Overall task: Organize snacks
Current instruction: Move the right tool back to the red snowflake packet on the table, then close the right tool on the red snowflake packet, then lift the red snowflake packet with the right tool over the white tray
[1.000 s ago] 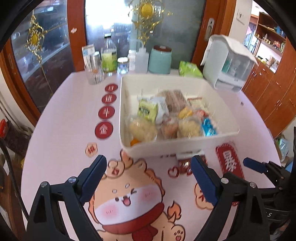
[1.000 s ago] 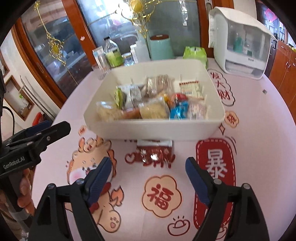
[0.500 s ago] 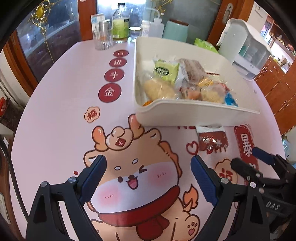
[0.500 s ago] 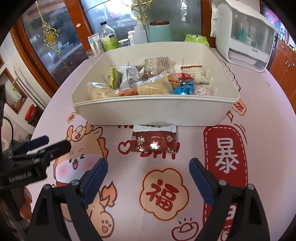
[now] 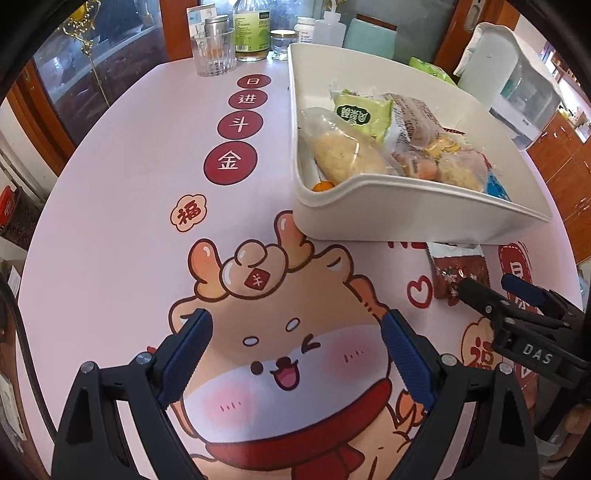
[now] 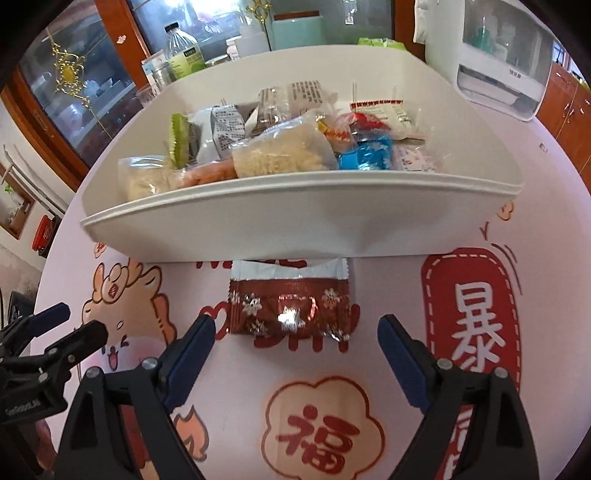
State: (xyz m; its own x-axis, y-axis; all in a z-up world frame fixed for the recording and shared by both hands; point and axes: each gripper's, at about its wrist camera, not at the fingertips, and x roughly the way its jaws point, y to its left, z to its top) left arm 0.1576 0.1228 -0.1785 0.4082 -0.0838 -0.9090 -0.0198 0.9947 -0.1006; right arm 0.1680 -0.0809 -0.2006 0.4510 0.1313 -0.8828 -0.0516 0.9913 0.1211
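Left wrist view
My left gripper (image 5: 295, 347): released, jaws spread wide with nothing between them, hanging over the cartoon deer printed on the pink tablecloth (image 5: 122, 206).
White bin (image 5: 417, 206): far and to the right of my left gripper, standing on the tablecloth, filled with wrapped snacks; a green packet (image 5: 364, 112) and a clear bag of pale crumbly snack (image 5: 347, 151) lie at its left end.
Red snack packet (image 5: 458, 273): on the cloth just in front of the bin's near wall, to the right; the tips of my right gripper (image 5: 491, 291) are at its near edge, though I cannot tell whether they touch it.
Far edge of table: a glass tumbler (image 5: 214, 55), a bottle with a green label (image 5: 253, 33) and a small jar (image 5: 282, 44) stand in a row.

Right wrist view
My right gripper (image 6: 295, 334): its jaws have just been opening and are now spread wide; the red snack packet (image 6: 290, 306) lies just beyond and between the tips, ungripped.
Packet's place: flat on the cloth, its white far end tucked under the bin's near wall (image 6: 295, 221).
Bin contents: clear bags of pale snack, a blue wrapper (image 6: 365, 157), and red and white packets behind.
My left gripper (image 6: 62, 328): seen at the left edge, jaws apart, over the deer print.
White appliance (image 6: 506, 62): far right, well apart from the bin.
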